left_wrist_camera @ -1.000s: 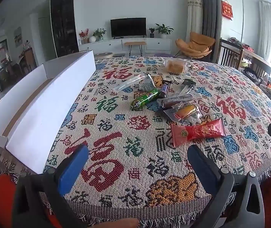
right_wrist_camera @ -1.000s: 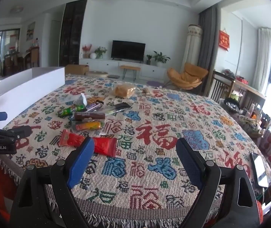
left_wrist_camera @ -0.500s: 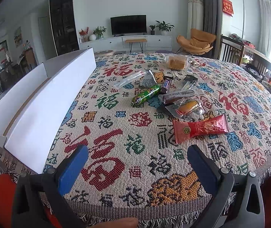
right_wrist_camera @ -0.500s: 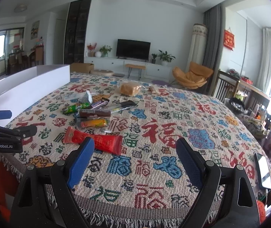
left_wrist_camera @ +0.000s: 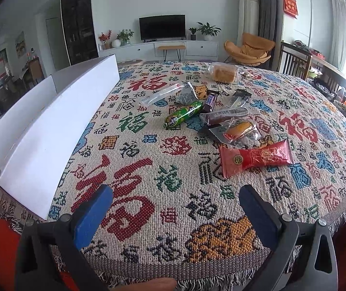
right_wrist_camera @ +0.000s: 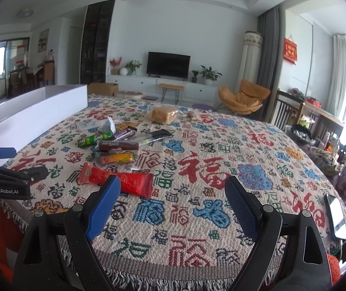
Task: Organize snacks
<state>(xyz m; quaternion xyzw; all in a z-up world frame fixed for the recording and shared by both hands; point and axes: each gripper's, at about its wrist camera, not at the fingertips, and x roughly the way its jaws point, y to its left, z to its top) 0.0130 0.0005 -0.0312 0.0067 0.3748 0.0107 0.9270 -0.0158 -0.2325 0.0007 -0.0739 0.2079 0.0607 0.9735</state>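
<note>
Since a second ago: both grippers edged forward over the near table edge; snacks larger in both views, none shifted.

Grippers, two. Left gripper (left_wrist_camera: 175,213): black frame, blue rubber pads, jaws spread wide, nothing between them, hovering over the near hem of the cloth. Right gripper (right_wrist_camera: 173,206): same build, jaws likewise wide apart and empty, its left pad just short of the red packet.

Tablecloth (left_wrist_camera: 148,169), one: coarse woven fabric, cream ground, red, blue, green and orange characters, fringed hem.

Box (left_wrist_camera: 51,131), one: white card, long, rectangular, open-topped, along the left side of the table, well apart from the snacks.

Snacks, loosely clustered mid-table, beyond and to the right of the left gripper:
- Red packet (left_wrist_camera: 255,157), one, flat glossy foil, nearest both grippers.
- Clear wrapper with orange cake (left_wrist_camera: 238,128), one, crinkled.
- Brown bar in clear wrap (left_wrist_camera: 226,115), one, long.
- Green tube (left_wrist_camera: 184,114), one, cylindrical, shiny.
- Dark chocolate bar (left_wrist_camera: 210,100), one, small.
- Grey triangular pouch (left_wrist_camera: 187,93), one.
- Clear long sleeve (left_wrist_camera: 160,94), one.
- Dark-ended stick packet (left_wrist_camera: 239,98), one.
- Bagged bread (left_wrist_camera: 222,72), one, tan block in clear plastic, farthest back.

Phone (right_wrist_camera: 336,214), one, flat, at the right table edge.
</note>
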